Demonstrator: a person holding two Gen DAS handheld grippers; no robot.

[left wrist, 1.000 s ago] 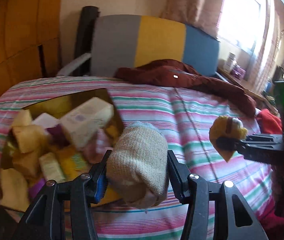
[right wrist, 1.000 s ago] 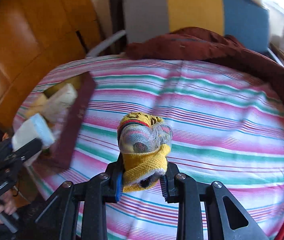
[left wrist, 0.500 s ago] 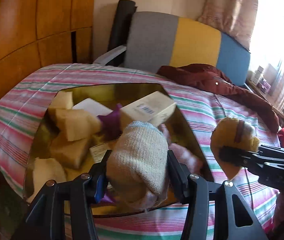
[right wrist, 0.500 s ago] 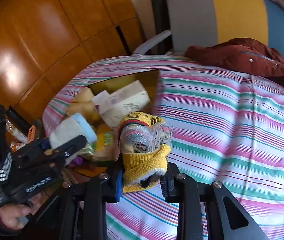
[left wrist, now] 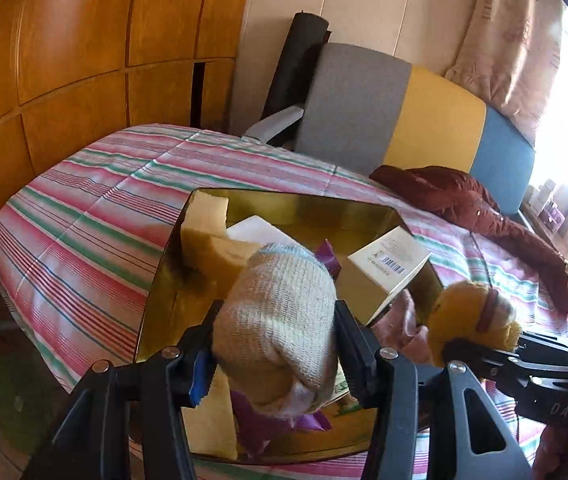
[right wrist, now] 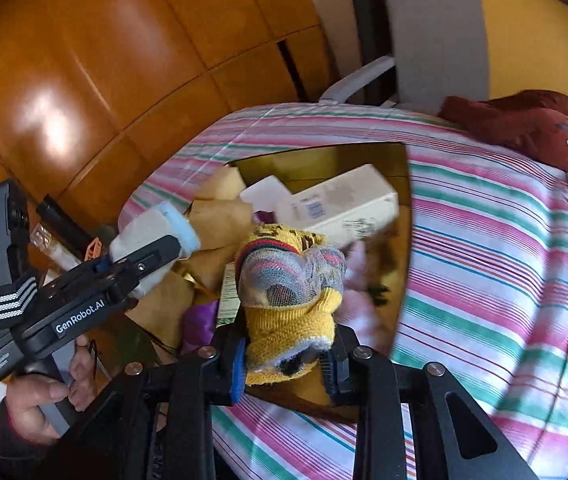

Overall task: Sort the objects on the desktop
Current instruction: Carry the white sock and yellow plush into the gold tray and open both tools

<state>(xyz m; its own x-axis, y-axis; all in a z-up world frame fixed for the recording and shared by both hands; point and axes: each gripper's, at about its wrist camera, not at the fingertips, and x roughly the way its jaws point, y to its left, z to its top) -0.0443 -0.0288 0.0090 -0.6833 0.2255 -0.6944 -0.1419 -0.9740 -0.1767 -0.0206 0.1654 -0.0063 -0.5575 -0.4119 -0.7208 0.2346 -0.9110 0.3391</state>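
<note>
Two claws are in play, and each of ours holds a rolled pair of socks. Our left claw is clamped on a cream knitted sock roll, which fills the gap between the two pads and sticks out forward past the fingertips; a pale blue cuff edge shows at its far end. Our right claw is closed tightly on a yellow patterned sock roll, pinched at its lower yellow end, with the striped, netted part bulging above the pads.

Both bundles hang over an open box with a shiny golden lining that sits on a bed with a pink, green and white striped cover. In the left wrist view the cream roll hangs above the near middle of the box, and the right claw with its yellow roll shows at the box's right edge. In the right wrist view the yellow roll is above the box's near side, with the left claw to its left, gripped by a hand.

Inside the box we see a white carton with a barcode, yellowish sponge-like blocks, a purple wrapper and something pink. A dark red jacket lies on the bed beyond.
</note>
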